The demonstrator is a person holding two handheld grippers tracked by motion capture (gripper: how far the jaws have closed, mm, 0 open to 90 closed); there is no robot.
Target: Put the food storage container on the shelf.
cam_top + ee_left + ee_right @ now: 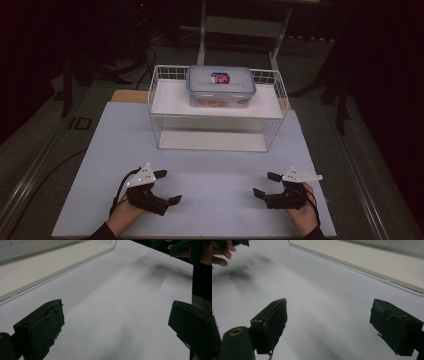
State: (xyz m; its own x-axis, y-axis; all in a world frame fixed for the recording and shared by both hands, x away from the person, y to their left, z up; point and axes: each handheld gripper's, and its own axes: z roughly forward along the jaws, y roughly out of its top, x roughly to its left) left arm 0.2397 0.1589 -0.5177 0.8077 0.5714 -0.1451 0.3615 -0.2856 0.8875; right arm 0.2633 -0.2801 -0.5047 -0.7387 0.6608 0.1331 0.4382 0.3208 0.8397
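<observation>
A clear plastic box with a blue-rimmed lid (220, 85) and a red-and-blue label stands on the upper white shelf of a white wire rack (159, 125); something reddish shows inside it. My left gripper (168, 187) rests low over the white table near its front left, open, with nothing between its jaws. My right gripper (265, 184) mirrors it at the front right, also open and holding nothing. Both point inward toward each other, well short of the rack. The left gripper view has my wide-apart pads (40, 327) over bare table, and so does the right gripper view (272, 320).
The rack's lower white board (37, 267) (374, 262) lies ahead of both grippers. The white table top (215, 165) stretches between the two hands and the rack. Dark floor, cables and a stand's legs (240, 30) surround the table.
</observation>
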